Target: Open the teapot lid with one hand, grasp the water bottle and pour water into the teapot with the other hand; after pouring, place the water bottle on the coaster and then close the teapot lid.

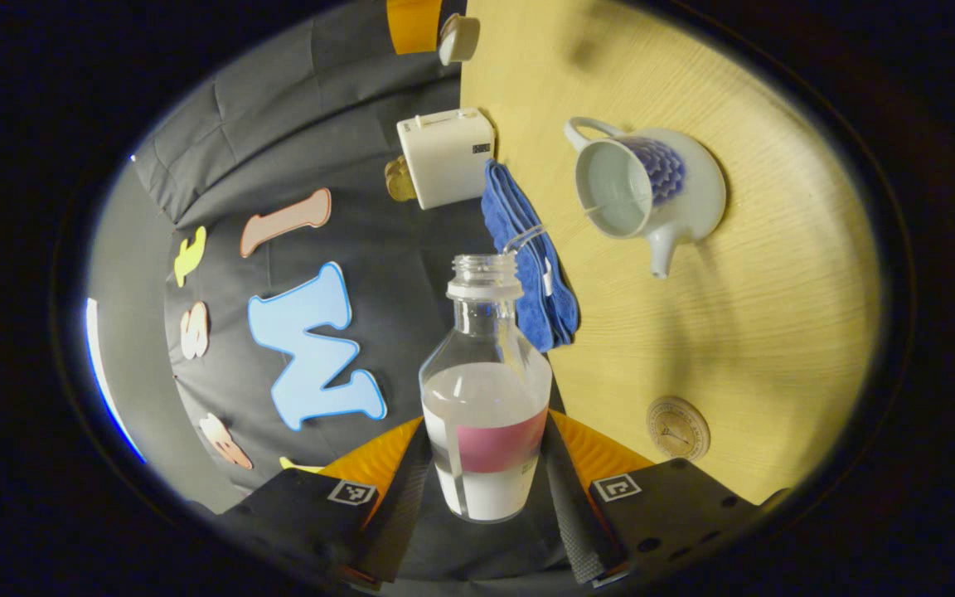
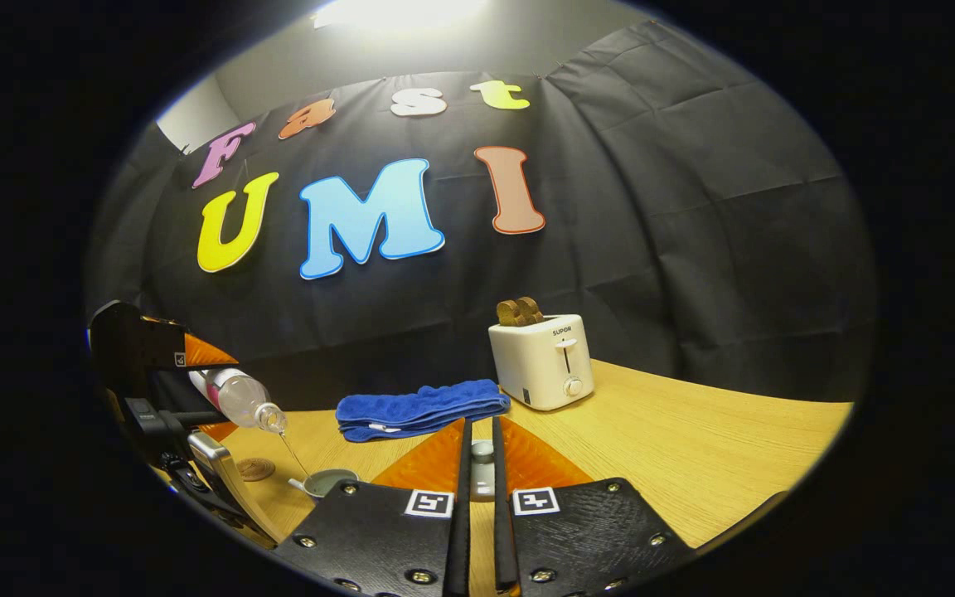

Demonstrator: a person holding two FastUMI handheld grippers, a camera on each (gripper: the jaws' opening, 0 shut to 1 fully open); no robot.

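Left tool [image 1: 486, 489] clamped on the water bottle [image 1: 486, 398], tipped, thin stream arcing ahead into the open teapot [image 1: 647, 186] on the tabletop [image 1: 759, 315]. Right tool [image 2: 482, 473] pinching the lid [image 2: 482, 464]. Pouring under way; next, tilt upright, then carry to the coaster [image 1: 677, 427] nearby, rightward.

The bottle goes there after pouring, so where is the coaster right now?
In the left gripper view the coaster lies on the wooden table, low on the right, beside the right finger of the tool holding the water bottle, apart from the teapot.
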